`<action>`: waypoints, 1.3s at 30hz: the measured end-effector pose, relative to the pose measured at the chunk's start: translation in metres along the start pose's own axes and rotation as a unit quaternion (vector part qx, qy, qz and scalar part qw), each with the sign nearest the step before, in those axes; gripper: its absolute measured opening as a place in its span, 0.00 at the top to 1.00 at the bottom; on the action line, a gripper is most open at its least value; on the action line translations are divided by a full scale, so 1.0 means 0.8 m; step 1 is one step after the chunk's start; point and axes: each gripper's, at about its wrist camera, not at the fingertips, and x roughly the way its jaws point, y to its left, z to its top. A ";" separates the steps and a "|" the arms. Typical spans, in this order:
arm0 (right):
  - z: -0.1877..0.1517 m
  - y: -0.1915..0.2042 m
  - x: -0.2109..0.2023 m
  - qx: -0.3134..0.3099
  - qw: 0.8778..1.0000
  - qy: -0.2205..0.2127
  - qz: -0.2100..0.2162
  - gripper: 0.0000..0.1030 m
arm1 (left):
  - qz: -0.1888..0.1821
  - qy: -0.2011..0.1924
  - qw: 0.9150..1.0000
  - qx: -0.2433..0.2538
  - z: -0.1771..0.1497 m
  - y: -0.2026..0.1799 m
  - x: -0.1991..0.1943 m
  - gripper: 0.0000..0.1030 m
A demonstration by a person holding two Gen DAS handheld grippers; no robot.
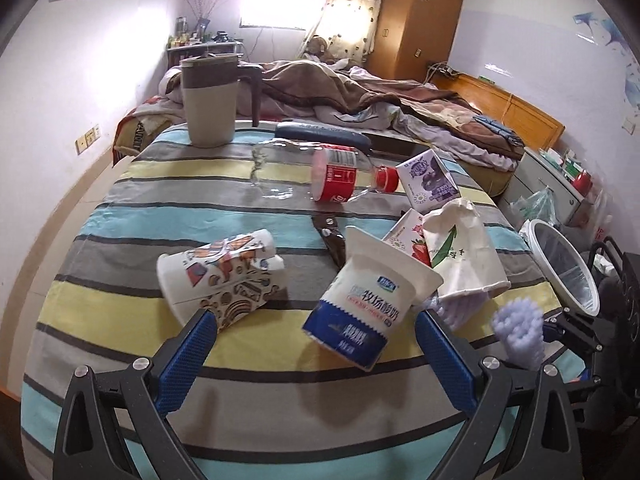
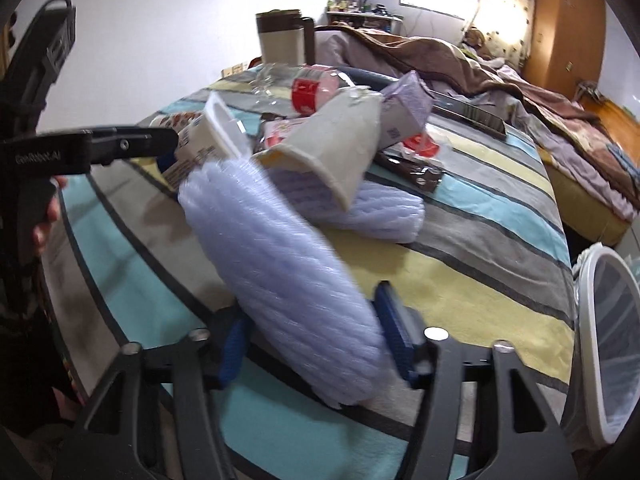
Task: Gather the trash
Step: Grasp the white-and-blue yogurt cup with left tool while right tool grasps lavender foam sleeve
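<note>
Table under a striped cloth (image 1: pixel 120 216) in a bedroom, unmade bed (image 1: pixel 360 96) behind it, wooden wardrobe (image 1: pixel 416 16) in the far corner, bright window at the back. A mug (image 1: pixel 210 98) stands upright at the far edge. Trash is scattered over the cloth: a plastic bottle (image 1: pixel 320 170) on its side, a purple carton (image 1: pixel 430 180) just beside its cap, a patterned paper cup (image 1: pixel 222 276) tipped over, a crumpled white cup (image 1: pixel 464 252), a yogurt tub (image 1: pixel 368 300). A lined trash bin (image 2: pixel 608 344) sits off the table's right edge.

Left gripper (image 1: pixel 316 344) is wide open, holding nothing; the yogurt tub is tilted between its fingers, whether touching I cannot tell; the paper cup is at the left fingertip.

Right gripper (image 2: pixel 312 336) is clamped on a foam sleeve (image 2: pixel 288 264), raised above the cloth, bin near to its right. A second foam sleeve (image 2: pixel 384 216) lies under the white cup.
</note>
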 end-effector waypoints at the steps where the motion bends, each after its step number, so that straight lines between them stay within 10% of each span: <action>1: -0.001 -0.004 -0.002 0.007 1.000 -0.004 0.003 0.47 | -0.004 0.003 1.000 0.005 0.000 -0.003 0.002 0.04; 10: -0.002 -0.009 -0.012 0.023 1.000 -0.002 0.002 0.50 | -0.027 0.044 0.999 0.018 -0.003 -0.020 0.031 0.41; 27: -0.007 -0.034 -0.003 0.028 1.000 0.010 0.011 0.48 | -0.034 0.036 0.999 0.001 -0.012 -0.034 0.025 0.41; 30: -0.014 -0.037 -0.003 0.032 0.999 0.012 0.001 0.70 | -0.043 0.037 0.998 -0.007 -0.012 -0.035 0.027 0.41; 39: -0.024 -0.052 -0.018 0.071 0.997 -0.017 0.024 0.72 | -0.025 0.031 0.999 -0.018 -0.021 -0.039 0.016 0.42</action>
